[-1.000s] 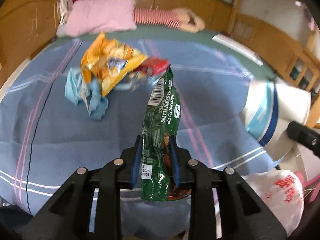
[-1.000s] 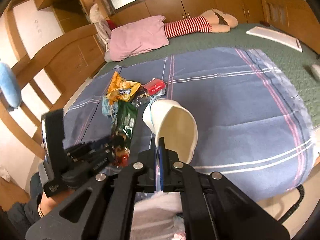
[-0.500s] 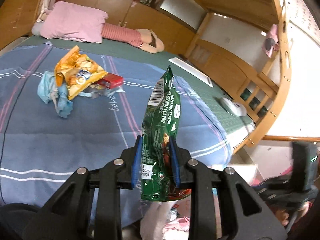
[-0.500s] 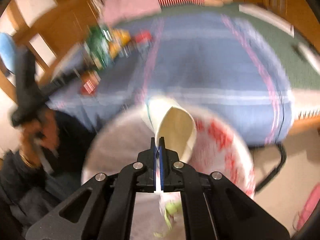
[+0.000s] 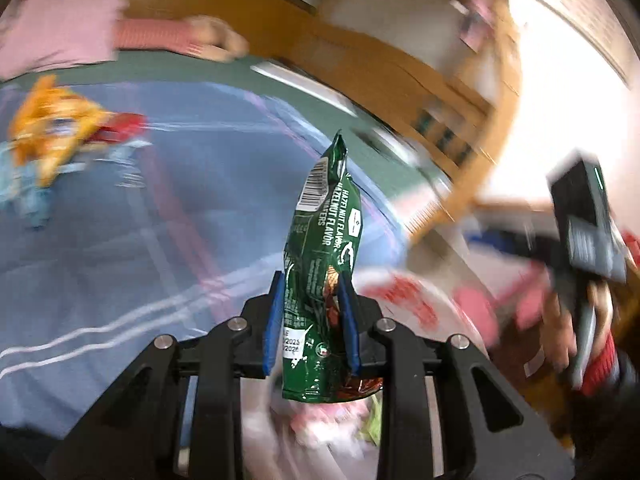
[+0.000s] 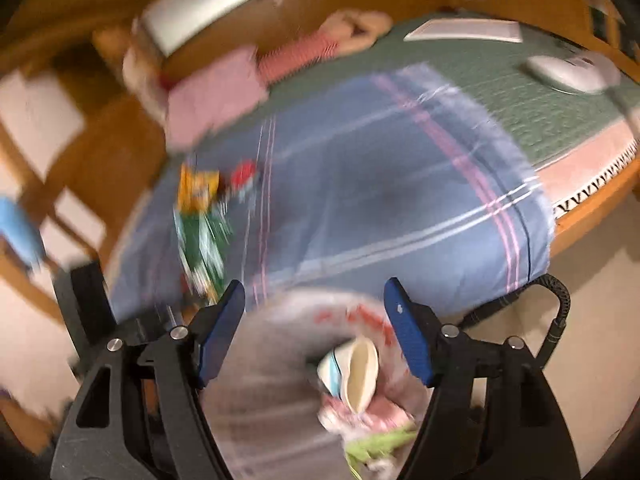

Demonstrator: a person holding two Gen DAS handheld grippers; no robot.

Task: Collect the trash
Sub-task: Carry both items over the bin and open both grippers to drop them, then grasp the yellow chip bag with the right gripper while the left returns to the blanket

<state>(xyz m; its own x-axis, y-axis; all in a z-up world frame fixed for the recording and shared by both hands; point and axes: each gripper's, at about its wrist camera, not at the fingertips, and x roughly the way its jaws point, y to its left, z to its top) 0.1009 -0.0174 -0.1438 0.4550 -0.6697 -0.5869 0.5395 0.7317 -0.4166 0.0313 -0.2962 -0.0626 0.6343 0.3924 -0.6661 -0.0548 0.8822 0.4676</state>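
Observation:
My left gripper is shut on a green snack bag, which stands upright between the blue pads. Below it lies the mouth of a white plastic bag with red print. My right gripper hangs over that white bag; its jaws are opening, with nothing between them. A white paper cup lies inside the bag, beneath the jaws. On the blue blanket remain an orange chip bag, a red packet and a light blue wrapper. Both views are blurred.
A pink pillow and a striped soft doll lie at the head of the bed. A white flat board and a white round device rest on the green cover. The wooden bed frame and a black curved cable stand at right.
The right jaws have gone from shut on the cup's rim to wide apart, and the cup has dropped into the white bag. The left gripper swung right with the green bag, over the white bag.

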